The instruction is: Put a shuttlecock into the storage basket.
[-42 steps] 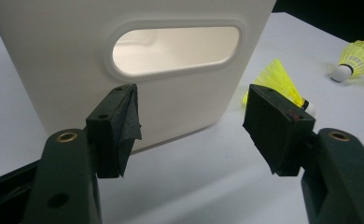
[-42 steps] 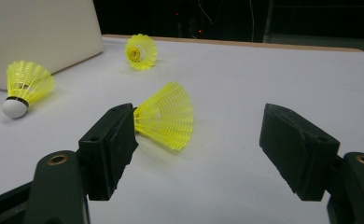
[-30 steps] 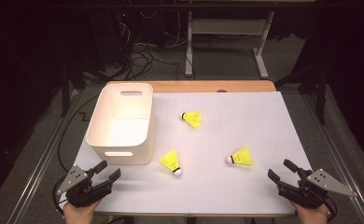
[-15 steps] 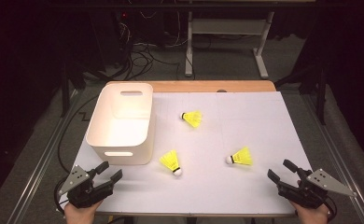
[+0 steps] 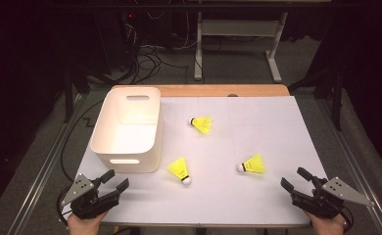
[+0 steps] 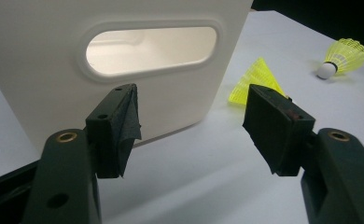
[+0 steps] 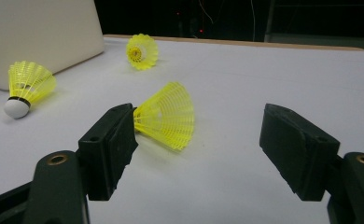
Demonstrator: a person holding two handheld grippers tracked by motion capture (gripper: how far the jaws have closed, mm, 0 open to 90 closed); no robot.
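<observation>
A dark room with cables on the floor surrounds the white desk [image 5: 257, 122]. A white bin [image 5: 126, 128] stands at the desk's left edge, empty as far as its inside shows. Three yellow shuttlecocks lie loose: the far shuttlecock [image 5: 202, 124] mid-desk, the middle shuttlecock [image 5: 179, 169] just beside the bin's near right corner, the right shuttlecock [image 5: 252, 165] toward the near right corner. The left claw [image 5: 109, 187] and right claw [image 5: 297, 186] hover at the near corners, both with jaws apart and holding nothing. Probably best: close gently across a skirt, near the cork, to avoid crushing the mesh.
</observation>
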